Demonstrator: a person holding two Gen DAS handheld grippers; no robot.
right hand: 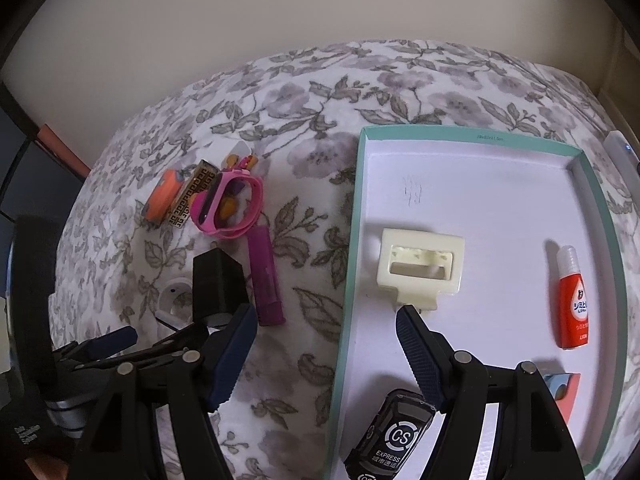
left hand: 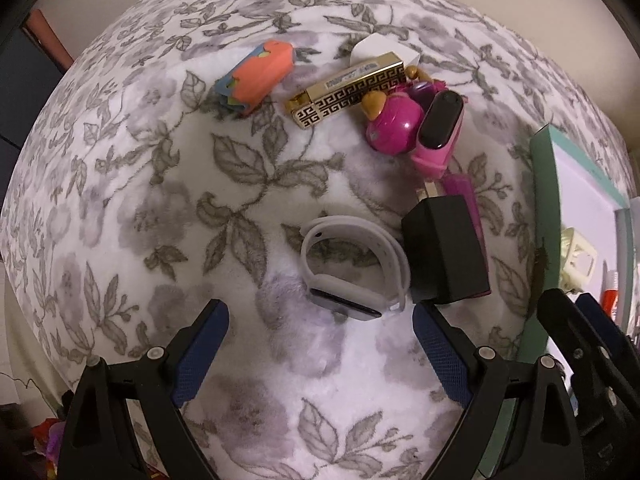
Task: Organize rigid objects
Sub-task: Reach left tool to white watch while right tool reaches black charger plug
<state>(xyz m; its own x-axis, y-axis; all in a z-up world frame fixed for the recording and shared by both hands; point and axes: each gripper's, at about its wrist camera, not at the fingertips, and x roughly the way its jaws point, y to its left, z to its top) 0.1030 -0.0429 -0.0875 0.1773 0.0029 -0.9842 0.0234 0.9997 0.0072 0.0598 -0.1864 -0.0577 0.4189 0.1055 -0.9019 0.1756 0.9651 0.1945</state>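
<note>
A: Reference item is the teal-rimmed tray (right hand: pixel 352 216). Why does the loose group lie outside it?

B: Judged from the layout, those items await sorting. The white wristband (left hand: pixel 352 276), black adapter (left hand: pixel 446 252), purple tube (right hand: pixel 264 280), pink wristband (right hand: pixel 226 208), gold-and-black case (left hand: pixel 352 94) and orange roll (left hand: pixel 256 78) all lie on the floral blanket (left hand: pixel 160 200), left of the tray.

A: Gripper status?

B: Left gripper (left hand: pixel 320 316) points down at the white wristband, jaws spread wide, one on each side, pads not touching it; nothing held. Right gripper (right hand: pixel 324 320) stands part open over the tray's left wall; nothing held.

A: Tray contents and markings?

B: A cream clip (right hand: pixel 420 268); a red bottle (right hand: pixel 574 304) with Japanese text and "LION"; a black device (right hand: pixel 390 436) marked "CS EXPRESS". Small print on the far rim is unreadable.
</note>
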